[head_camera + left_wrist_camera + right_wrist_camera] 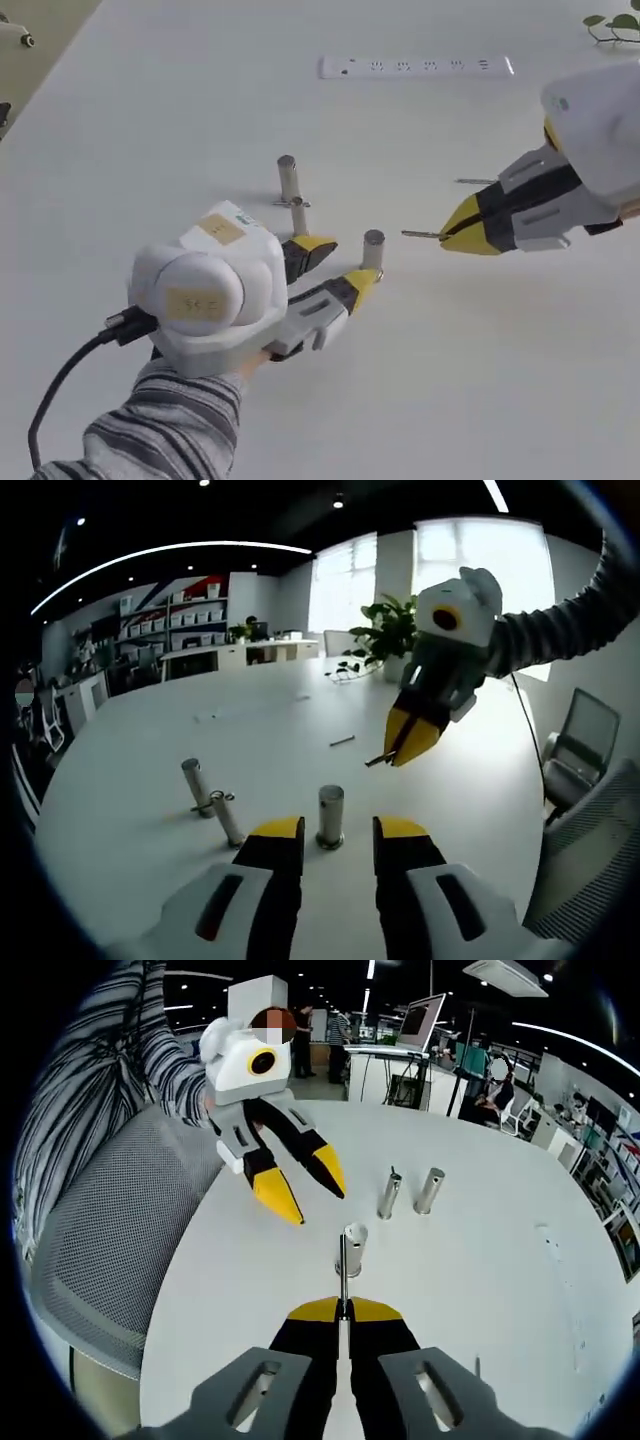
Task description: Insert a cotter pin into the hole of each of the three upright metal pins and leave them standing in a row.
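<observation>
My right claw (449, 236), clamped on a cotter pin (420, 235), should feed it level into the nearest metal pin (373, 250) while my open left claw (338, 264) braces it.

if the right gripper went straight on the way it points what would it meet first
Probably the nearest upright silver metal pin: the thin cotter pin held in the right gripper aims at it.

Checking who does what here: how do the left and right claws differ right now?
The left claw is open and empty; the right claw is shut on a cotter pin. The left claw sits low beside the nearest metal pin; the right claw stands off from it, cotter pin aimed at its top. Both have yellow tips.
</observation>
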Motion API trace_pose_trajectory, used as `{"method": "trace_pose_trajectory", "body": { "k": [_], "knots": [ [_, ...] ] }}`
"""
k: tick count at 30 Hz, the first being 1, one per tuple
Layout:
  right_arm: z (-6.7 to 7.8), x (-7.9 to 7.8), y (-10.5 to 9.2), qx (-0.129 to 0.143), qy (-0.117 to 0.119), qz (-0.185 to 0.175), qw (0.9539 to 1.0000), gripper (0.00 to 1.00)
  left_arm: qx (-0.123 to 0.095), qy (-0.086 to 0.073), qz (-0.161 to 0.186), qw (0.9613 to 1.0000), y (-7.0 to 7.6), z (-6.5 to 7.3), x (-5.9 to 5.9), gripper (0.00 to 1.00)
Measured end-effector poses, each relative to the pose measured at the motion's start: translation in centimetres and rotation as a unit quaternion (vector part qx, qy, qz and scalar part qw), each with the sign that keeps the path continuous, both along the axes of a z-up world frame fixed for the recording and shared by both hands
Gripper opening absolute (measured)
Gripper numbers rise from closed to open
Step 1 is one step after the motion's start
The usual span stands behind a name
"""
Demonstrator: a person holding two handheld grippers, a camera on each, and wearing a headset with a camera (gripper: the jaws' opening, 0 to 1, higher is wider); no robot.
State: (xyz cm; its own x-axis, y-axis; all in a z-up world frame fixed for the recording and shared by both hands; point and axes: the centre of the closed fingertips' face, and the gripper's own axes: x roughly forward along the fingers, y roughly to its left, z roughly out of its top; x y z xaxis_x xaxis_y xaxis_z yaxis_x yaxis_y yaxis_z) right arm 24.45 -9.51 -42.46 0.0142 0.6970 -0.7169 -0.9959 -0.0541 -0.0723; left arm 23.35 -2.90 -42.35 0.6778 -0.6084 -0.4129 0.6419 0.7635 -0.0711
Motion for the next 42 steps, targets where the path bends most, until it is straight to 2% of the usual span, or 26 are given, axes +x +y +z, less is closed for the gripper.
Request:
{"method": "trace_pose_trajectory", "body": {
  "k": [6, 8, 10, 14, 23, 27, 35, 42],
  "knots": [
    [-1.3, 0.9, 0.0, -0.012, -0.004, 0.011, 0.9999, 0.00, 0.016, 0.010, 0.015, 0.9997, -0.3, -1.5, 0.9, 0.24],
    [-1.6, 1.2, 0.1, -0.015, -0.004, 0.015, 0.9998, 0.00, 0.016, 0.020, 0.021, 0.9995, -0.2, -1.9, 1.1, 0.20],
    [-2.3, 2.0, 0.0, -0.018, -0.004, 0.019, 0.9997, 0.00, 0.015, 0.022, 0.024, 0.9994, -0.1, -2.1, 1.3, 0.21],
    [-2.8, 2.3, 0.0, -0.019, -0.001, 0.022, 0.9996, 0.00, 0.020, 0.026, 0.024, 0.9992, -0.4, -2.6, 1.7, 0.21],
    [-3.1, 2.3, 0.4, -0.017, 0.000, 0.036, 0.9992, 0.00, 0.022, 0.039, 0.029, 0.9986, -1.5, -3.8, 2.3, 0.21],
    [-3.0, 2.1, 0.7, -0.013, 0.000, 0.039, 0.9991, 0.00, 0.008, 0.052, 0.043, 0.9977, -1.7, -4.2, 2.5, 0.20],
    [-3.0, 2.0, 1.4, -0.011, 0.002, 0.044, 0.9990, 0.00, 0.003, 0.067, 0.053, 0.9963, -1.8, -4.8, 2.7, 0.18],
    [-2.9, 1.7, 1.5, -0.014, 0.008, 0.040, 0.9990, 0.00, 0.003, 0.070, 0.055, 0.9960, -1.9, -5.0, 2.6, 0.15]
  ]
}}
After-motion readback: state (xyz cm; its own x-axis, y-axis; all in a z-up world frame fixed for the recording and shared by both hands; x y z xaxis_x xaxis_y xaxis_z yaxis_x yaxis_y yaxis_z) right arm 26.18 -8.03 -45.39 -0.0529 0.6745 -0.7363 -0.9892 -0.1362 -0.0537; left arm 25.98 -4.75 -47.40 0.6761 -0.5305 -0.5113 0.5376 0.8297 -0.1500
